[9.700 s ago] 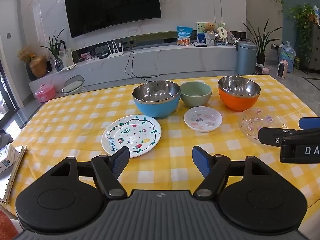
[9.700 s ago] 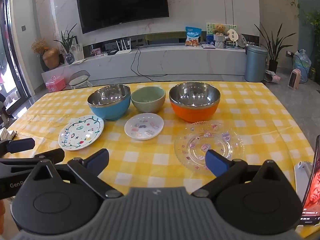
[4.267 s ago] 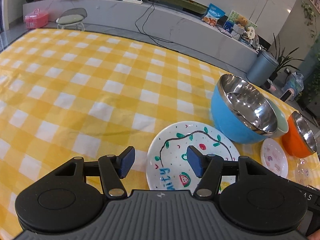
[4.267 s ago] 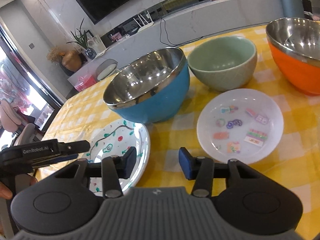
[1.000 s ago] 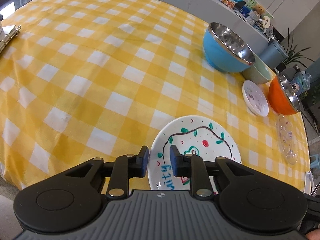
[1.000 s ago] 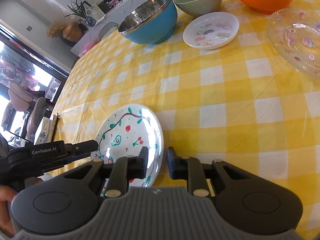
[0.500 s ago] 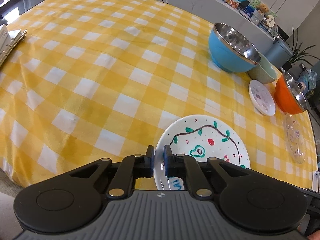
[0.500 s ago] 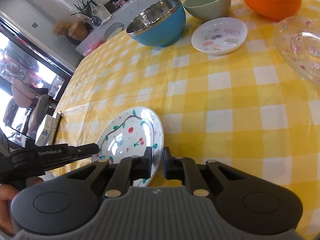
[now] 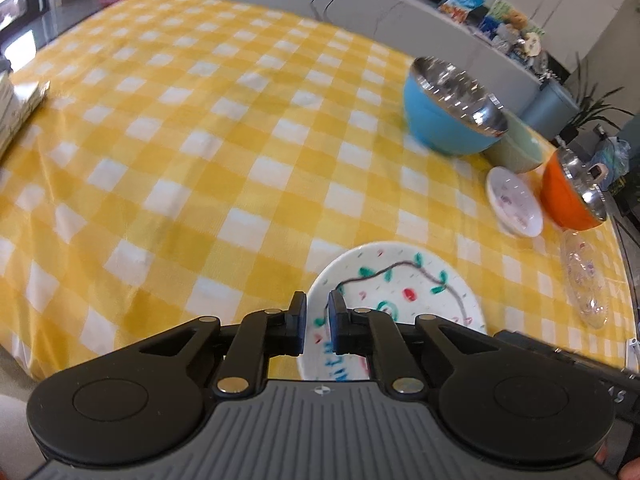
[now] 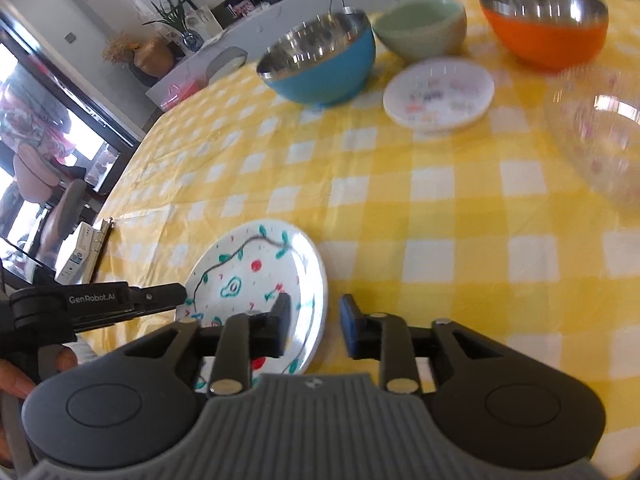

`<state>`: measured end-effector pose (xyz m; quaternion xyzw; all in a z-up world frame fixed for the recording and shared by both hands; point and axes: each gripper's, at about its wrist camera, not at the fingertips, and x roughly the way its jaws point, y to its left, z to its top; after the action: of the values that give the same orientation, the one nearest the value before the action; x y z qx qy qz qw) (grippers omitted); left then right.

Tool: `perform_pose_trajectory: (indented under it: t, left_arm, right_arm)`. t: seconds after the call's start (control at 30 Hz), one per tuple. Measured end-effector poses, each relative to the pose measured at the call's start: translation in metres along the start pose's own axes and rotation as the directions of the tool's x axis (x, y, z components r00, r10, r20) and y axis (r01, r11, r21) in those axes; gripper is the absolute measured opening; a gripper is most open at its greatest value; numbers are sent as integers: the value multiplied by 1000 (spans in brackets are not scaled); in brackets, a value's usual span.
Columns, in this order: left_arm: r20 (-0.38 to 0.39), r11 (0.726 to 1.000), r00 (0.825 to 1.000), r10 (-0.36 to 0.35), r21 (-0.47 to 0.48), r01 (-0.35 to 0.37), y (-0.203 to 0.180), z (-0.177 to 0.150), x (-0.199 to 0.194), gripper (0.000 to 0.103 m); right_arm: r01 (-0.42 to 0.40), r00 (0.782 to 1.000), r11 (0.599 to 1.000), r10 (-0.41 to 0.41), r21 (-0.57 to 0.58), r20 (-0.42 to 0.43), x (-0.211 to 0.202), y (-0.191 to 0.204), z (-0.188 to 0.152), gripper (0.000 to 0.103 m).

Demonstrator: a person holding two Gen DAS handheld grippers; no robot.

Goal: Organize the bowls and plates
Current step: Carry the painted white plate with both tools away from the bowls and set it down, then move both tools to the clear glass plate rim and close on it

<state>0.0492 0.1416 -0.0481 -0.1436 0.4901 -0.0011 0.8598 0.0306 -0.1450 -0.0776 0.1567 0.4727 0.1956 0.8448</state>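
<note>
A white plate painted with a vine and fruits lies on the yellow checked cloth near the table's front edge. My left gripper sits at its left rim. Its jaws are opening, a narrow gap apart, with the rim between them. The left gripper's tip also shows at the plate's left edge in the right wrist view. My right gripper straddles the plate's right rim; its jaws are opening and stand clear of the rim. Further back are a blue bowl, a green bowl and an orange bowl.
A small white plate with stickers and a clear glass plate lie in front of the bowls. A ring binder rests at the table's left edge. A hand holds the left gripper. Bare checked cloth spreads to the left.
The right jaws have spread apart and let go of the plate's right rim. The left jaws closed on the left rim, then widened slightly. The plate has stayed in place.
</note>
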Motion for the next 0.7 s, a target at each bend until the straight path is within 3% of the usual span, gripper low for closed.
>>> perform_pose_trajectory:
  t: [0.17, 0.27, 0.47, 0.63, 0.7]
  left_arm:
    - [66, 993, 998, -8, 116, 0, -25, 4, -18, 21]
    - [95, 984, 995, -41, 175, 24, -45, 9, -31, 24]
    - [170, 952, 970, -173, 281, 121, -97, 10, -44, 24]
    - [170, 926, 958, -232, 340, 164, -137, 6, -33, 24]
    - [176, 918, 958, -228, 367, 151, -153, 3, -25, 33]
  right_arm:
    - [75, 993, 993, -67, -88, 97, -26, 7, 15, 59]
    - [142, 983, 982, -125, -124, 136, -39, 4, 22, 64]
    - [211, 969, 974, -198, -84, 145, -59, -29, 37, 80]
    - [269, 931, 963, -261, 2, 256, -84, -64, 43, 81]
    - [297, 908, 955, -285, 9, 308, -92, -76, 45, 88]
